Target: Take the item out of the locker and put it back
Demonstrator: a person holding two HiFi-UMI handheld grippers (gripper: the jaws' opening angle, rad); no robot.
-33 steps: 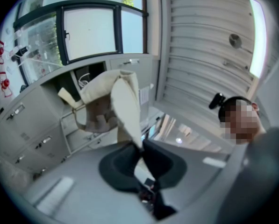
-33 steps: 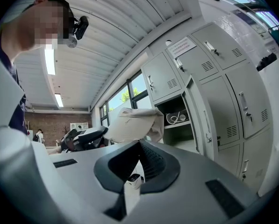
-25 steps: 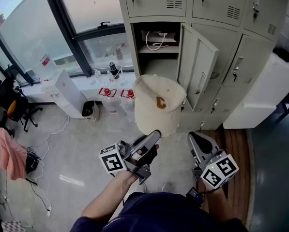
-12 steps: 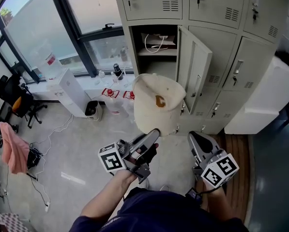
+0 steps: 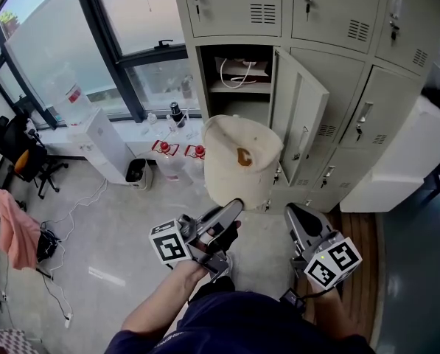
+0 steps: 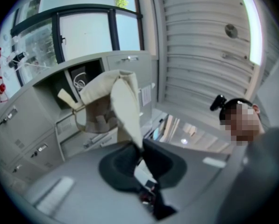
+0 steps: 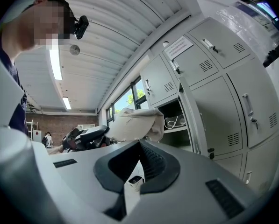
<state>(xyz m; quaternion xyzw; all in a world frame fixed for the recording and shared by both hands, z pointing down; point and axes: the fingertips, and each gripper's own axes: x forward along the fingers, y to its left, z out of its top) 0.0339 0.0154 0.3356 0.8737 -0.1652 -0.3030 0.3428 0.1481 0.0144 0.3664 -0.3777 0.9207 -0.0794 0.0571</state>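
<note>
A cream cap with a brown letter on its front hangs in front of the open locker. My left gripper is shut on the cap's lower edge and holds it up at a slant. In the left gripper view the cap's fabric runs down into the closed jaws of the left gripper. My right gripper sits to the right of the cap, shut and empty, and the right gripper points at the locker's door. The cap shows to its left.
A white cord lies on the locker's upper shelf. The door swings out to the right. Bottles with red tops, a black bin and a white box stand under the window. A white cabinet is at right.
The locker has slid a little lower in the head view. The cap stays clamped in the left gripper, and both grippers keep the same pose.
</note>
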